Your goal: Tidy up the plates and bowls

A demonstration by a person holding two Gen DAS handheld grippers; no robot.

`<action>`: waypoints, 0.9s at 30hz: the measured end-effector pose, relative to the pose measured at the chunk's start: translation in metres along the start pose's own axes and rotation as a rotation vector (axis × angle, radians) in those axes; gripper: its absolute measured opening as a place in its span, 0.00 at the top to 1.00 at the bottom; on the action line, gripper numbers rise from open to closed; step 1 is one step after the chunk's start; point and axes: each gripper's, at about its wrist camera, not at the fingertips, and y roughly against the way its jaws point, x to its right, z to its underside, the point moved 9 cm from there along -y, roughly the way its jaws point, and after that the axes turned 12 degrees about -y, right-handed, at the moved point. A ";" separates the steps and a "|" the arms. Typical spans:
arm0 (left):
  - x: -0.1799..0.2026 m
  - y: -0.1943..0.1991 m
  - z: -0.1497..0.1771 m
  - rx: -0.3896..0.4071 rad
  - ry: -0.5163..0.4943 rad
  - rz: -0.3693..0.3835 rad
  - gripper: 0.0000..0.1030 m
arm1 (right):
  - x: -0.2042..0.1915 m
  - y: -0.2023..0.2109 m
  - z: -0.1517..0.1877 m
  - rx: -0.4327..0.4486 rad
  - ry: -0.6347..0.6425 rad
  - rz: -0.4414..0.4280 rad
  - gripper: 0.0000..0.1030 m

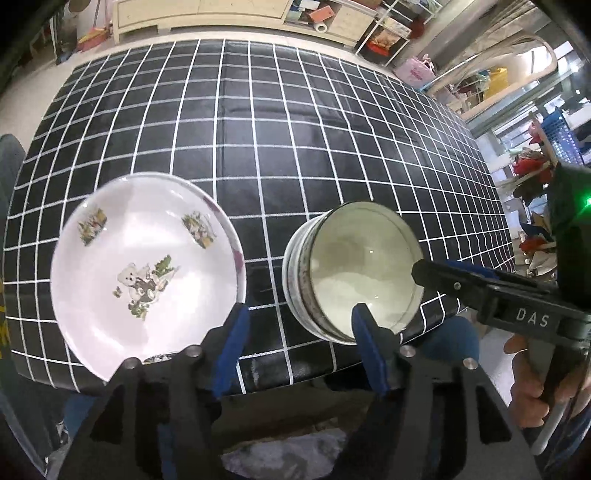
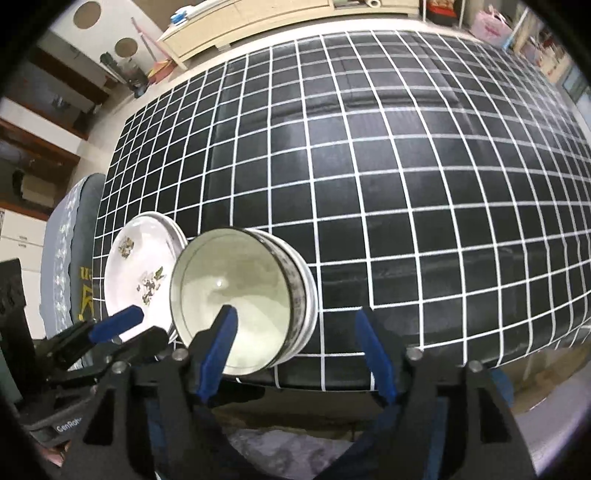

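A stack of white plates with bear pictures sits at the near left of the black checked table; it also shows in the right wrist view. Beside it on the right stands a stack of pale bowls, also in the right wrist view. My left gripper is open and empty, hovering at the near table edge between the plates and the bowls. My right gripper is open and empty, its left finger in front of the bowls. The right gripper's finger reaches over the bowls' rim in the left wrist view.
The table stretches far beyond the dishes under a black cloth with white grid lines. A wooden cabinet and cluttered shelves stand past the far edge. A grey chair stands left of the table.
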 end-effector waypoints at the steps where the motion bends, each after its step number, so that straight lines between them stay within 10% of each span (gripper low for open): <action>1: -0.001 -0.005 0.000 -0.006 0.005 0.012 0.45 | 0.001 -0.003 0.000 -0.006 -0.007 -0.005 0.31; 27: 0.008 -0.079 0.002 -0.131 -0.032 0.096 0.44 | 0.009 -0.066 -0.009 -0.133 -0.124 -0.083 0.31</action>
